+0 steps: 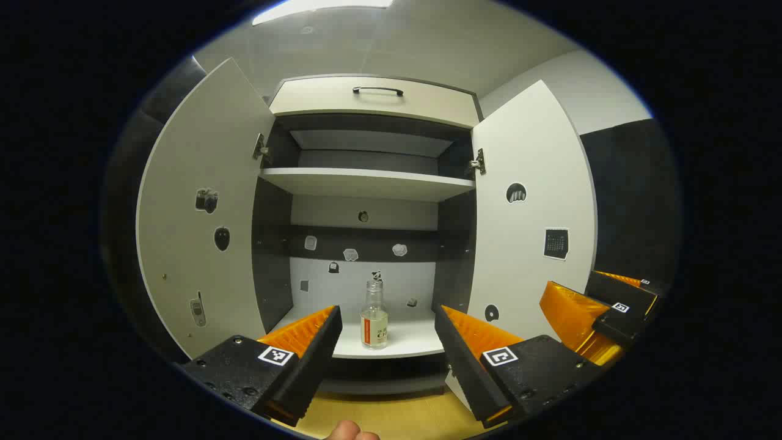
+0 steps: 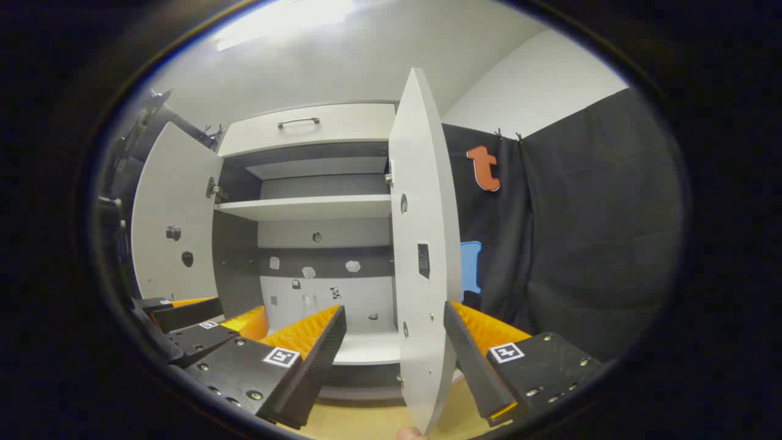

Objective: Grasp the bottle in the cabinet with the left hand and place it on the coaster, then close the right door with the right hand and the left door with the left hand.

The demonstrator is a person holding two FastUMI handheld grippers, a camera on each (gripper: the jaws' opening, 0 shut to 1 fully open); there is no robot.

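Note:
A small clear bottle [image 1: 374, 319] with a pale label stands upright on the cabinet's lower shelf [image 1: 409, 339], near its front middle. My left gripper [image 1: 388, 315] is open in front of the cabinet, its fingers framing the bottle from a distance without touching it. Both doors stand open: the left door [image 1: 201, 232] and the right door [image 1: 531, 220]. My right gripper [image 2: 396, 311] is open too, with the right door [image 2: 424, 256] seen edge-on between its fingers. From there the bottle [image 2: 308, 304] looks faint, deep inside. The right gripper [image 1: 602, 311] hangs beside the right door.
An upper shelf [image 1: 366, 182] and a drawer front with a black handle [image 1: 377, 91] sit above. Small stickers dot the doors and back wall. A wooden surface [image 1: 391, 415] lies below the cabinet. The left gripper [image 2: 201, 321] shows at the lower left. Black cloth [image 2: 580, 232] hangs to the right.

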